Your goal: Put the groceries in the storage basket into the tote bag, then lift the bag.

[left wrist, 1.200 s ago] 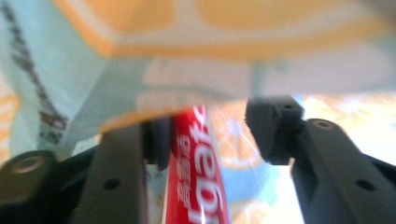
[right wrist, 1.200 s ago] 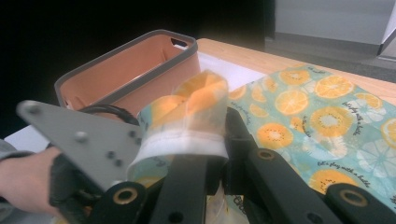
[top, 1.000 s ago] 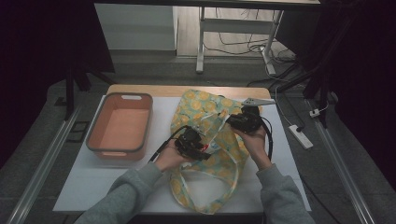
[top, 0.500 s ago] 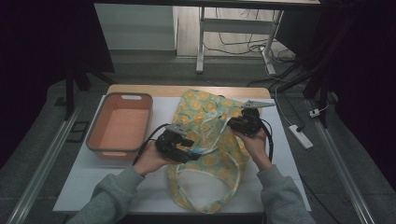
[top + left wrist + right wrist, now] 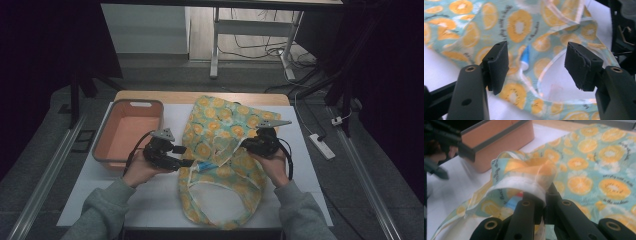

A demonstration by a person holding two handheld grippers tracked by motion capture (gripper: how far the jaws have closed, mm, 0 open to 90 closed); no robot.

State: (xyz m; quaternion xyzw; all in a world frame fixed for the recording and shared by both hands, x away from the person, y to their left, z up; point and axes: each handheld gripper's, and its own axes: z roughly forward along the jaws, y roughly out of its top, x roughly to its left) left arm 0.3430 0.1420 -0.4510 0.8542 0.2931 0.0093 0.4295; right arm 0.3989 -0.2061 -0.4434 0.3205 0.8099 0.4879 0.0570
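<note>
The orange-print bag (image 5: 225, 150) lies in the middle of the white table (image 5: 150, 200), just right of the pink bin (image 5: 127, 132). The right tool (image 5: 248, 143) is clenched on the bag's rim and lifts it a little. The left tool (image 5: 192, 162) has slid back toward the left of the frame (it was over the bag a moment ago), and it has let go. A small blue thing (image 5: 525, 58) sits inside, so the drop-in looks done.

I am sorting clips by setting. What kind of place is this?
Probably a lab or workshop set up for recording, not a home: a white table on a bare floor, cables and a power strip lying about, and metal rails beside the table.
</note>
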